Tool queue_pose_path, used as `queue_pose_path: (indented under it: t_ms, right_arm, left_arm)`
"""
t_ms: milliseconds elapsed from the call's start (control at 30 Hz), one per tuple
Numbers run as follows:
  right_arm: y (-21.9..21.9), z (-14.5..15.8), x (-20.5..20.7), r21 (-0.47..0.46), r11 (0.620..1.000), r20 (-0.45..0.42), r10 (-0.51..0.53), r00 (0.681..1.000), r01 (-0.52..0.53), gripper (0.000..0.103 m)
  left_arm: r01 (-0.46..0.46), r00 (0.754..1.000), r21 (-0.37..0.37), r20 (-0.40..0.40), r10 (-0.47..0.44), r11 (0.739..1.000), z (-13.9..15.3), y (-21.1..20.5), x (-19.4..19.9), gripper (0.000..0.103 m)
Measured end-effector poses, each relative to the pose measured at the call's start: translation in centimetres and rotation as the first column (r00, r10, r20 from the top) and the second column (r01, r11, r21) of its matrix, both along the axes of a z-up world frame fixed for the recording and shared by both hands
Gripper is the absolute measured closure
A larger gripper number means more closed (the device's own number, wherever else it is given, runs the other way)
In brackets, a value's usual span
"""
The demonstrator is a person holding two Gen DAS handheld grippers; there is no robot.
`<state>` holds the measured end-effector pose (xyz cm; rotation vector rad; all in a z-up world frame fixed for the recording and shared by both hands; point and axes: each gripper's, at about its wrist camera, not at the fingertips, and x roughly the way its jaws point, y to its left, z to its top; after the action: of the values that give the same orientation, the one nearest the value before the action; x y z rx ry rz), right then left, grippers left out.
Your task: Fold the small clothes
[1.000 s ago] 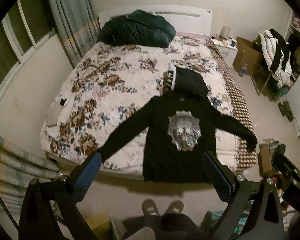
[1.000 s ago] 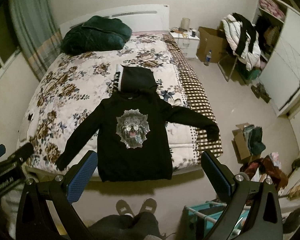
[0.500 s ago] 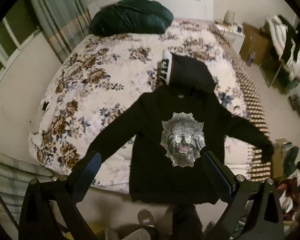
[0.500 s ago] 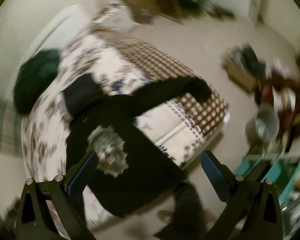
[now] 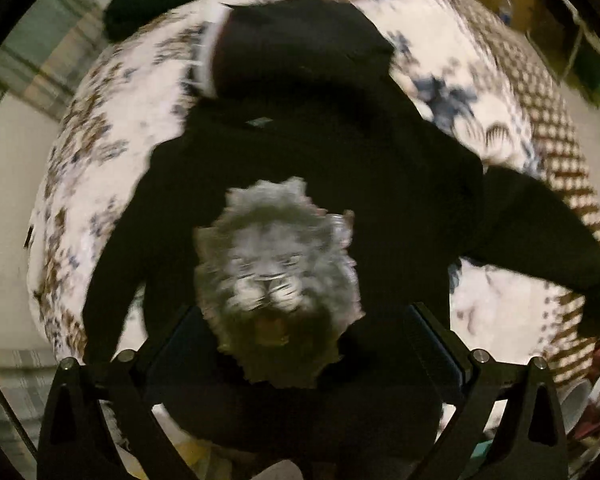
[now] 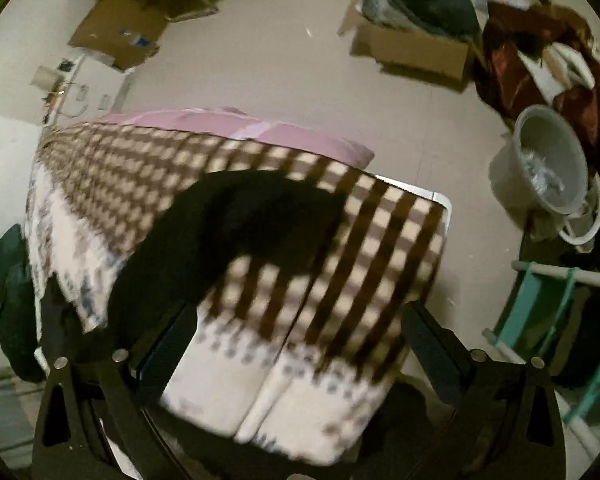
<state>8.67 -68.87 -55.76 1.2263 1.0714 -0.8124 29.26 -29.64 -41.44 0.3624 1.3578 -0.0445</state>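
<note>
Hoodie: black hoodie (image 5: pixel 300 152) lies face up on the bed (image 5: pixel 100 160), hood toward the headboard, hem hanging at the foot edge.
Change, left side: a second ago the left gripper (image 5: pixel 300 344) looked at the whole bed from standing height; now the garment's chest fills its view, so it has dropped in close over the lower torso.
Change, right side: the right gripper (image 6: pixel 296 344) has swung off the centred view and now faces the bed's right corner, where the hoodie's right sleeve (image 6: pixel 236 224) lies.
Meaning for the task: my judgement is that the approach is ending and the first fold has not begun; each tool seems to be heading for its own grasp point, the right one likely the sleeve.
Fingers, left: spread wide, nothing between them, the lion print (image 5: pixel 276 280) showing in the gap.
Fingers, right: spread wide, holding nothing; the sleeve's upper part passes just behind the left finger.
Look of the hoodie: both sleeves angled outward and down, body flat without obvious bunching; grey lion print centred on the chest.
Sleeve detail: the right sleeve's cuff end rests on the checked blanket (image 6: pixel 380 240), short of the bed's corner.
Sharpness: both views are motion-blurred, so fine creases cannot be judged.
</note>
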Motion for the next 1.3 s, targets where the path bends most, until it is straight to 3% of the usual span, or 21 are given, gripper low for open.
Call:
queue_pose_path:
  t_ms: [100,200,267,300,400,467,533,567,600,633,700,767,800,867,900,933,1000,1100,1200,1267,1300]
  right_arm:
    - [-1.3,-4.4,-0.7,0.081,0.994,0.044,-0.072,0.996,0.068,0.007]
    - [-2.8,-9.7,-1.4,0.25,0.944,0.175,-0.265,0.948,0.218,0.008]
    - [-3.0,-11.6,-1.6,0.322,0.906,0.253,-0.363,0.897,0.275,0.025]
    - [-3.1,-12.5,-1.4,0.347,0.89,0.292,-0.401,0.868,0.295,0.049]
    - [-3.2,-12.0,-0.6,0.282,0.912,0.257,-0.37,0.893,0.297,0.092]
    - [-3.3,-9.3,-0.5,0.183,0.954,0.253,-0.281,0.926,0.239,0.093]
    - [-3.4,-5.0,-0.5,-0.017,0.993,0.197,-0.107,0.975,0.113,0.094]
    - [-3.4,-3.8,-0.4,-0.082,0.995,0.147,-0.047,0.988,0.06,0.096]
    - [-3.1,-2.1,-0.6,-0.222,0.973,0.001,0.064,0.998,-0.062,0.097]
    - [-2.9,-1.5,-0.4,-0.293,0.945,-0.068,0.133,0.989,-0.147,0.097]
    - [-3.1,-2.6,-0.2,-0.273,0.915,-0.19,0.252,0.949,-0.297,0.097]
    - [-3.8,-5.0,-0.8,-0.179,0.928,-0.238,0.282,0.93,-0.327,0.096]
    - [-4.3,-6.3,-1.6,-0.125,0.956,-0.208,0.237,0.949,-0.266,0.09]
    - [-4.9,-7.3,-3.1,-0.047,0.988,-0.085,0.14,0.987,-0.144,0.065]
    - [-5.2,-8.2,-4.0,0.015,1.0,0.017,0.02,1.0,-0.02,0.051]
    - [-5.2,-8.9,-4.5,0.066,0.995,0.089,-0.08,0.993,0.074,0.046]
    - [-4.6,-10.7,-4.7,0.192,0.957,0.212,-0.256,0.943,0.217,0.044]
    - [-3.6,-13.4,-3.8,0.329,0.886,0.306,-0.427,0.851,0.326,0.037]
    - [-3.2,-15.7,-1.8,0.371,0.839,0.331,-0.519,0.788,0.398,0.039]
    - [-3.2,-16.0,-1.1,0.34,0.835,0.33,-0.536,0.777,0.432,0.068]
    - [-3.5,-15.7,-0.2,0.309,0.855,0.32,-0.506,0.801,0.417,0.084]
  left_arm:
    - [0.03,0.999,0.015,-0.031,-0.029,0.999,-3.2,-1.5,0.4,0.0]
    - [0.055,0.997,0.023,-0.062,-0.054,0.998,-6.4,-3.1,0.6,0.0]
    - [0.066,0.995,0.026,-0.08,-0.064,0.997,-8.2,-3.9,0.7,0.0]
    - [0.068,0.994,0.031,-0.087,-0.065,0.997,-8.8,-4.1,0.8,0.0]
    - [0.066,0.993,0.029,-0.1,-0.062,0.997,-10.0,-4.3,0.9,0.0]
    - [0.071,0.993,0.025,-0.101,-0.069,0.997,-10.1,-4.4,1.1,0.0]
    - [0.087,0.991,0.022,-0.099,-0.084,0.996,-9.9,-4.4,1.1,0.0]
    - [0.1,0.991,0.02,-0.094,-0.098,0.995,-9.8,-4.4,1.1,0.0]
    - [0.115,0.99,0.022,-0.087,-0.112,0.993,-9.6,-4.4,1.1,0.0]
    - [0.126,0.989,0.022,-0.083,-0.124,0.992,-9.6,-4.3,1.1,0.0]
    - [0.14,0.987,0.024,-0.084,-0.138,0.99,-9.7,-4.3,1.2,0.0]
    - [0.14,0.987,0.021,-0.088,-0.137,0.99,-10.0,-4.2,1.3,0.0]
    - [0.138,0.987,0.019,-0.09,-0.135,0.99,-10.1,-4.2,1.3,0.0]
    - [0.137,0.986,0.017,-0.093,-0.135,0.99,-10.3,-4.0,1.4,0.0]
    - [0.139,0.986,0.018,-0.093,-0.136,0.99,-10.4,-3.8,1.7,0.0]
    - [0.139,0.986,0.019,-0.093,-0.136,0.99,-10.6,-3.8,1.7,0.0]
    - [0.134,0.987,0.018,-0.095,-0.132,0.991,-11.1,-3.8,1.8,0.0]
    - [0.127,0.987,0.017,-0.099,-0.124,0.992,-11.7,-3.6,1.9,0.0]
    - [0.12,0.988,0.016,-0.104,-0.117,0.993,-12.2,-3.6,2.1,0.0]
    - [0.121,0.987,0.015,-0.104,-0.119,0.993,-12.4,-3.5,2.3,0.0]
    - [0.125,0.987,0.014,-0.104,-0.123,0.992,-12.5,-3.5,2.4,0.0]
